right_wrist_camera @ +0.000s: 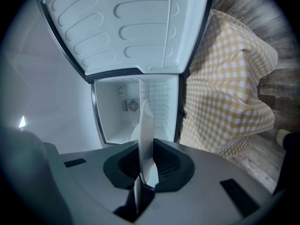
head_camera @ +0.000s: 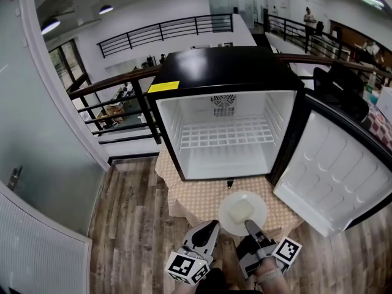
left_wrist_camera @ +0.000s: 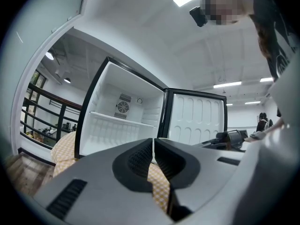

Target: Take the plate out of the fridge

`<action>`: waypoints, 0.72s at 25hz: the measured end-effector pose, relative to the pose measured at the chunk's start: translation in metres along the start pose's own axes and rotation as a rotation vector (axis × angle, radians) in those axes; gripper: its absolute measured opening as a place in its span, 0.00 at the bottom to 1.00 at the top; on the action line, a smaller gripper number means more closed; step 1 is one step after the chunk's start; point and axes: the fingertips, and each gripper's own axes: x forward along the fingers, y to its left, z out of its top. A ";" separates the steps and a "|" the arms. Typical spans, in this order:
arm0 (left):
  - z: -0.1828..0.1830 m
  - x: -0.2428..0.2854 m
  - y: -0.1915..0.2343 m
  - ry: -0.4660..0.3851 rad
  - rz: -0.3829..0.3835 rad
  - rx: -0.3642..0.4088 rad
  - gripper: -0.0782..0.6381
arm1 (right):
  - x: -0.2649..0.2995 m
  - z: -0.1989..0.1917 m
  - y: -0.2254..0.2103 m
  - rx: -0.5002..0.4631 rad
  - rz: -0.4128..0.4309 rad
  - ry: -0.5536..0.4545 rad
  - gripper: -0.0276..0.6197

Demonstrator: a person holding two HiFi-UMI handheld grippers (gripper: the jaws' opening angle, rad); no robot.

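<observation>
Over the checked table's (head_camera: 191, 198) front edge, right gripper (head_camera: 252, 227) pinches the plate's (head_camera: 243, 212) rim for a level carry from the open fridge (head_camera: 226, 72); left gripper (head_camera: 210, 230) clenched, empty.

Left hand-held gripper (head_camera: 211, 227): held low, pointing forward, marker cube nearest the body. Jaws closed together with nothing between them.

Right hand-held gripper (head_camera: 250, 226): just beside the left, not touching it, pointing forward. Jaws clamped on the near rim of the plate (head_camera: 229, 217).
</observation>
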 end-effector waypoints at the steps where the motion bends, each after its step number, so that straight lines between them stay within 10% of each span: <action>1: 0.000 -0.002 -0.002 0.001 0.001 0.001 0.13 | -0.002 -0.001 0.001 0.000 0.001 0.003 0.13; 18: 0.003 -0.023 -0.034 -0.001 -0.016 0.038 0.13 | -0.036 -0.016 0.011 0.003 0.026 0.009 0.13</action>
